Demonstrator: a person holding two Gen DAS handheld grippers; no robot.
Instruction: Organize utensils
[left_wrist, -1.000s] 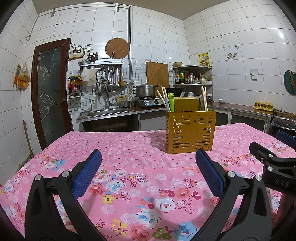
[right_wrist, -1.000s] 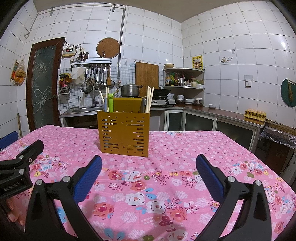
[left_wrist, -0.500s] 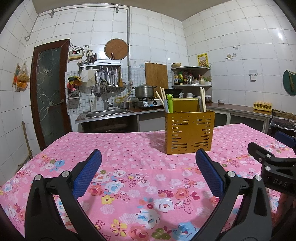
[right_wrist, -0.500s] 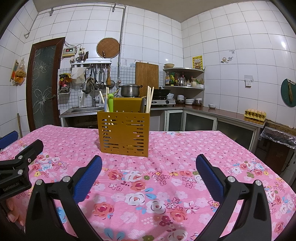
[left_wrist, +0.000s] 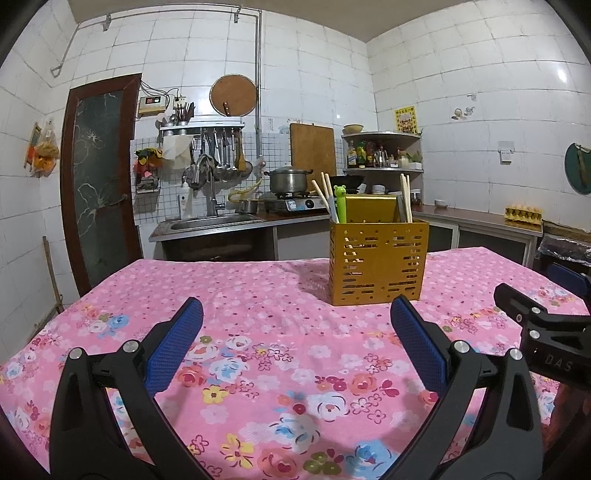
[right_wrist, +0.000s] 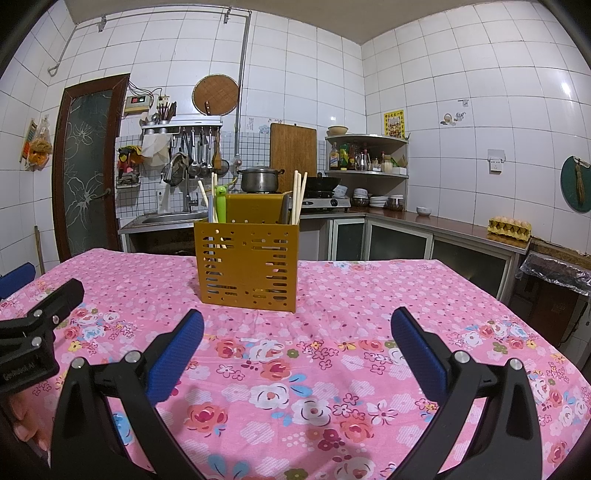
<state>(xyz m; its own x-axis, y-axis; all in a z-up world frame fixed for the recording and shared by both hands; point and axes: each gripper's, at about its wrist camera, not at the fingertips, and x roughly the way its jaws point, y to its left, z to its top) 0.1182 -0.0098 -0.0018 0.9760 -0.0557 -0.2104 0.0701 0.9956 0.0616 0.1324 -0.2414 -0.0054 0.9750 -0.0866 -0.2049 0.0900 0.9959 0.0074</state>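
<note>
Now both tools spread wide, empty; blue textured pads. Slotted mustard box holder, wooden chopsticks upright.

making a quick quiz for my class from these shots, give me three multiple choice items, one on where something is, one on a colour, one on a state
1. Where does the utensil holder stand?
A. on the floral tablecloth
B. in the sink
C. on the stove

2. What colour is the frog-topped utensil in the holder?
A. red
B. green
C. black

3. How are the two tools?
A. both shut on chopsticks
B. one open, one shut
C. both open and holding nothing

Answers:
1 A, its base sits on the pink floral tablecloth.
2 B, it is bright green beside the pale chopsticks.
3 C, the left tool and right tool each show blue pads spread wide with only cloth between them.
</note>
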